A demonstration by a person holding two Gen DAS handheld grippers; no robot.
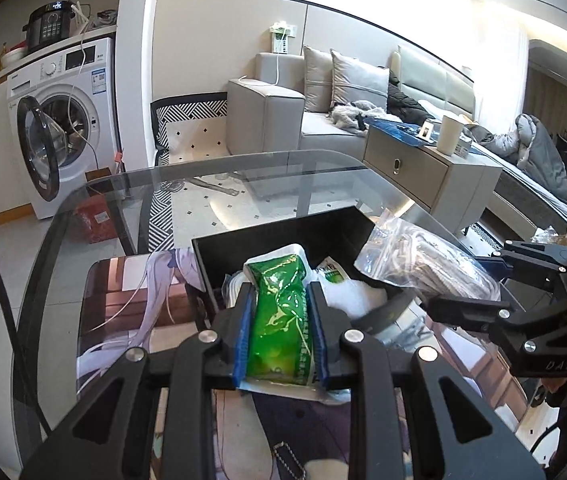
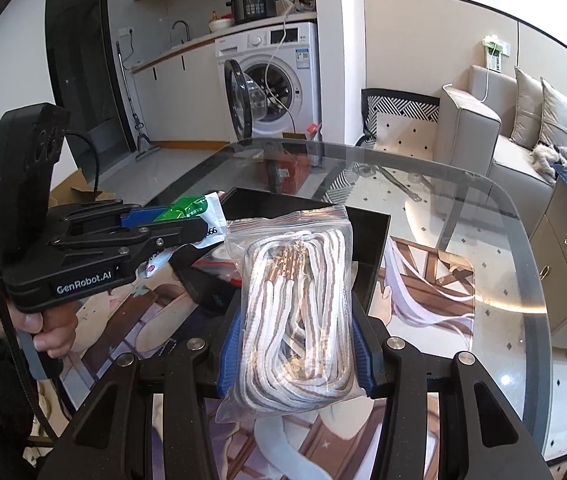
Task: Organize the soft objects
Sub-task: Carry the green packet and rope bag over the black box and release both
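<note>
Holding a green pouch [image 1: 281,320] end-on, the left gripper [image 1: 281,322] was clamped narrow on its sides, above the near wall of the black bin [image 1: 243,256].

- Right gripper [image 2: 293,332]: closed partway on a clear zip bag of striped cord [image 2: 295,300], held just beside the pouch, over the bin's right side.
- Black bin: stood on the printed mat [image 1: 123,300] toward the middle of the glass table [image 1: 243,176]; already inside were white soft packets [image 1: 357,294], partly hidden by the pouch.
- Progress, as judged: some items lay binned; two were in the air above it; neither was yet released. Whether they were going in or coming out could not be told.
- Remaining: no other loose soft items showed on the table's visible edges.
</note>
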